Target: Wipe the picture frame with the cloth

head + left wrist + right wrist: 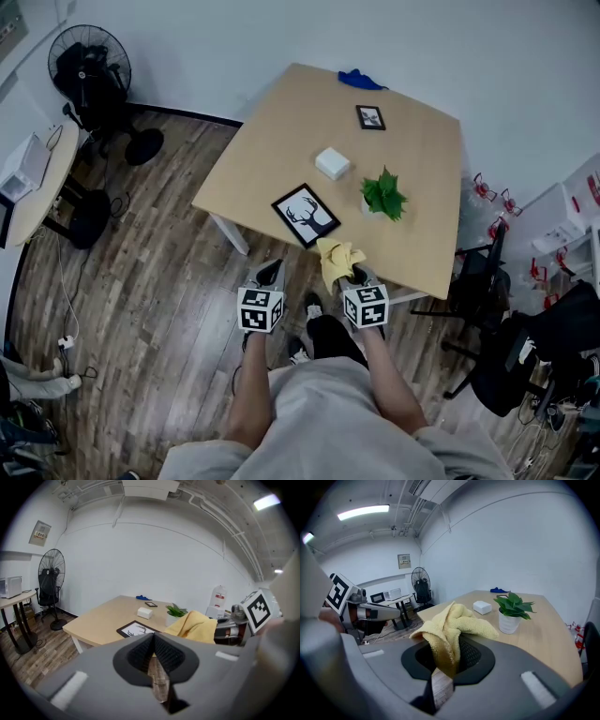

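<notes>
No legible text anywhere (wall notice (40, 532) too blurred).

Bright, even ceiling-strip light (363, 512); strong fisheye curvature, dark vignetted corners.

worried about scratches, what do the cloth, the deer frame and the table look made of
Cloth: soft yellow terry or microfibre, going by its fuzzy nap.
Deer frame: matte black border, wood or plastic, can't tell.
Table: pale, smooth wood-look top, likely laminate or veneer.
</notes>
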`<state>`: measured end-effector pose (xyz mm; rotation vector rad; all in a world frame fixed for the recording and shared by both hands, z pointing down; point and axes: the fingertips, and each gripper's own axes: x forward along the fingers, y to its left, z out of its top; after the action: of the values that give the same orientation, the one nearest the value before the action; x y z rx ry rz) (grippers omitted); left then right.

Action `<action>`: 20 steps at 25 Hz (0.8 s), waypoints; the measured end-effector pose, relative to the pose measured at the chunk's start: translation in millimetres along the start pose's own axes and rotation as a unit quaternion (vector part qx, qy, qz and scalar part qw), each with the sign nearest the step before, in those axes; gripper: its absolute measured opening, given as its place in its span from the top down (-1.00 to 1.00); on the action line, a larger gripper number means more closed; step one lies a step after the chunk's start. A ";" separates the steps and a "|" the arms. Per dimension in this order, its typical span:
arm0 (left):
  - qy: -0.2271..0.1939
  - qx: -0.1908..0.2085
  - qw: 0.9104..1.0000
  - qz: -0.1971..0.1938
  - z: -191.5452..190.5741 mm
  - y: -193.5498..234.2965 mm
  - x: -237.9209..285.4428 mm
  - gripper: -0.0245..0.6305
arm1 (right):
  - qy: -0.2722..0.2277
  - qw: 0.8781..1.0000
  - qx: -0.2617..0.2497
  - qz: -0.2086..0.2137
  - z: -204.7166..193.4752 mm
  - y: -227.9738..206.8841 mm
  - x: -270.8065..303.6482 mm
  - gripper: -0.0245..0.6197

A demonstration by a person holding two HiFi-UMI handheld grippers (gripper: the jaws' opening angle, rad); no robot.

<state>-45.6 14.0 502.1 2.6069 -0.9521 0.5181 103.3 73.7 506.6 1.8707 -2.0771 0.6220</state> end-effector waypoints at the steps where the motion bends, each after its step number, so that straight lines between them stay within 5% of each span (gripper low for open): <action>1: 0.000 0.001 1.000 0.000 -0.2 -0.4 -0.2 0.77 | 0.000 1.000 0.000 -0.001 0.0 0.0 -0.5 0.78; 20: -0.009 -0.008 1.000 -0.001 1.1 1.0 -13.1 0.77 | -0.002 1.000 -0.015 0.011 2.4 15.8 -5.9 0.78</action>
<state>-55.3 19.9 495.6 2.6030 -0.9544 0.4861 88.7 78.8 499.6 1.8368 -2.0988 0.5900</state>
